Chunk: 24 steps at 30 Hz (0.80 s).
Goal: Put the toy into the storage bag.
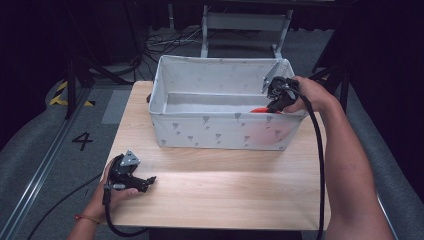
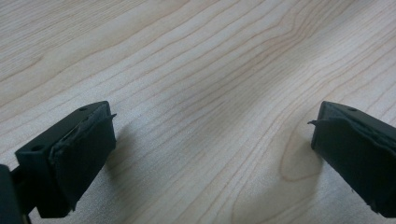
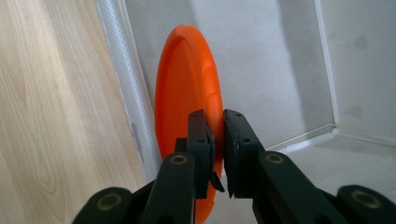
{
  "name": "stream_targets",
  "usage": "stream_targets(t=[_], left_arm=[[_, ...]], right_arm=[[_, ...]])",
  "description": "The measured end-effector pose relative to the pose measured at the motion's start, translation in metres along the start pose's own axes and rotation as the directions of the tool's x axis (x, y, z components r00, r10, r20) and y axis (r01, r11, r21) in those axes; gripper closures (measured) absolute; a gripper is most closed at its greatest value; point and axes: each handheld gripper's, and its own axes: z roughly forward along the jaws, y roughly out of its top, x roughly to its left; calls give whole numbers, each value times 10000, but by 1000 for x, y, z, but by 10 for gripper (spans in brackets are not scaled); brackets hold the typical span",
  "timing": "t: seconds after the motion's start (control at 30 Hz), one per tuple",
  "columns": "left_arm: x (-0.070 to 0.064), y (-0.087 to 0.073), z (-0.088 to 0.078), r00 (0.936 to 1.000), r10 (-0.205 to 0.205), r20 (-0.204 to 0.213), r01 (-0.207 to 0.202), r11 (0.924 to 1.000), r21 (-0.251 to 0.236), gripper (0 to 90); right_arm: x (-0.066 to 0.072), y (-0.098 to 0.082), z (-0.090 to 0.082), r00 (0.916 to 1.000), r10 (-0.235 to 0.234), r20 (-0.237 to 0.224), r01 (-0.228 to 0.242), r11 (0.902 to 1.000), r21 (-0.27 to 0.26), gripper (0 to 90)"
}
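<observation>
Setting: dark room with a grey floor, cables on it, and a light wooden desk [image 1: 220,190] in the middle.
Right tongs [image 3: 218,140]: jaws drawn together and clamped on the rim of a flat round orange plastic plate [image 3: 187,93]; the plate stands on edge between the pads.
Right tongs' place: at the right end of the bin in the high view [image 1: 276,102], held by the person's right hand [image 1: 312,95], with a black cable trailing back along the forearm.
Orange plate's place: inside the bin, just beside its near wall at the right end; a red-orange sliver of it [image 1: 260,110] shows above the rim.
Left tongs [image 2: 210,140]: jaws wide apart with nothing between them, bare wood grain under them.
Left tongs' place: near left corner of the desk [image 1: 147,181], resting in the person's left hand [image 1: 107,197], well apart from the bin.
Bin: large rectangular white fabric bin [image 1: 220,131] with small grey printed motifs, on the far half of the desk.
</observation>
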Motion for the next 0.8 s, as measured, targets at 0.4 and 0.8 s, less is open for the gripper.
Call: stream_targets(t=[0.4, 0.8], left_arm=[[0, 0, 0, 10000, 1, 2, -1, 10000, 1, 1], [0, 0, 0, 10000, -1, -10, 1, 10000, 4, 1]], right_arm=[[1, 5, 7, 9998, 109, -186, -103, 9995, 284, 766], [3, -4, -12, 9921, 967, 797, -847, 9862, -1424, 540]])
